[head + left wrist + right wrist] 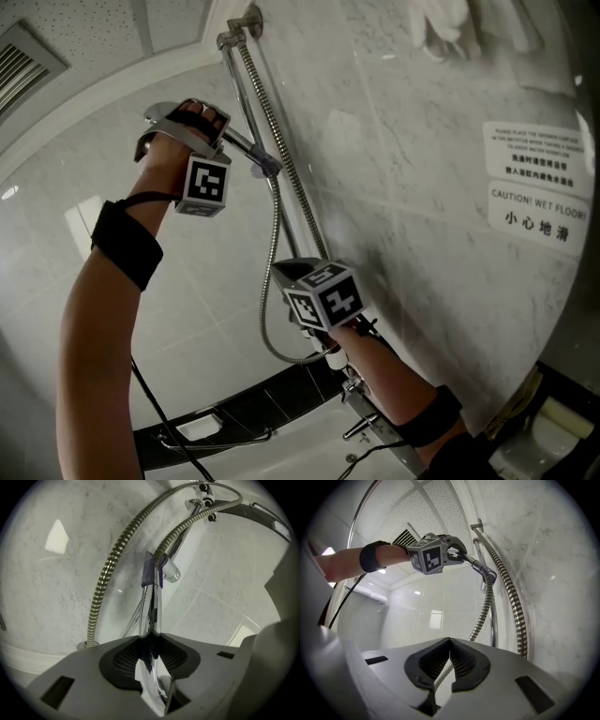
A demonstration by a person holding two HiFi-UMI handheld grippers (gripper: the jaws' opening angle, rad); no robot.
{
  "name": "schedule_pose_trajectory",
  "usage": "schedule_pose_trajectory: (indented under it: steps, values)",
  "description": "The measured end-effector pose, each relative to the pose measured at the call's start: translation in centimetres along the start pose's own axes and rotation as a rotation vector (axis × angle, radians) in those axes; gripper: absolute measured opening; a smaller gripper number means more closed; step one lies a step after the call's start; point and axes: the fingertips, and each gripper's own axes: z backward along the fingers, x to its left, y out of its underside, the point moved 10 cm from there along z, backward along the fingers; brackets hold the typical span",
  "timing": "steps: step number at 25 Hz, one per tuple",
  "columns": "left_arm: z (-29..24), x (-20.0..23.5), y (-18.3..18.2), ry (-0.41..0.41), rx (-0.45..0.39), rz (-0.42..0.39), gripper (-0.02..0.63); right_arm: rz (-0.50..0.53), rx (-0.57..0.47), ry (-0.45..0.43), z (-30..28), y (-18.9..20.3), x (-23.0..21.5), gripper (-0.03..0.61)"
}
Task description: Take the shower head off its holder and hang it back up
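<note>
A bathroom shower enclosure is indicated by the marble wall (403, 141), the ribbed metal shower hose (273, 225), the wet-floor caution sign (537, 217) and the ceiling vent (23, 61)

The chrome shower head (159, 114) sits at the frame's upper left, its handle slanting down to the right into the holder (268, 169). Its ribbed metal hose (273, 234) hangs below in a loop.
</note>
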Motion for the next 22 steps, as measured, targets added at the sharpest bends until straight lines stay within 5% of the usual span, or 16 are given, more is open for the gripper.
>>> schedule_pose_trajectory:
  steps: [14, 22]
  values:
    - [0.28, 0.24, 0.75, -0.005, -0.038, -0.020, 0.115, -0.007, -0.007, -0.006, -0.57, 0.72, -0.29, 0.021]
    - [0.80, 0.17, 0.73, 0.043, -0.101, 0.056, 0.115, 0.009, -0.014, -0.019, -0.80, 0.53, 0.39, 0.023]
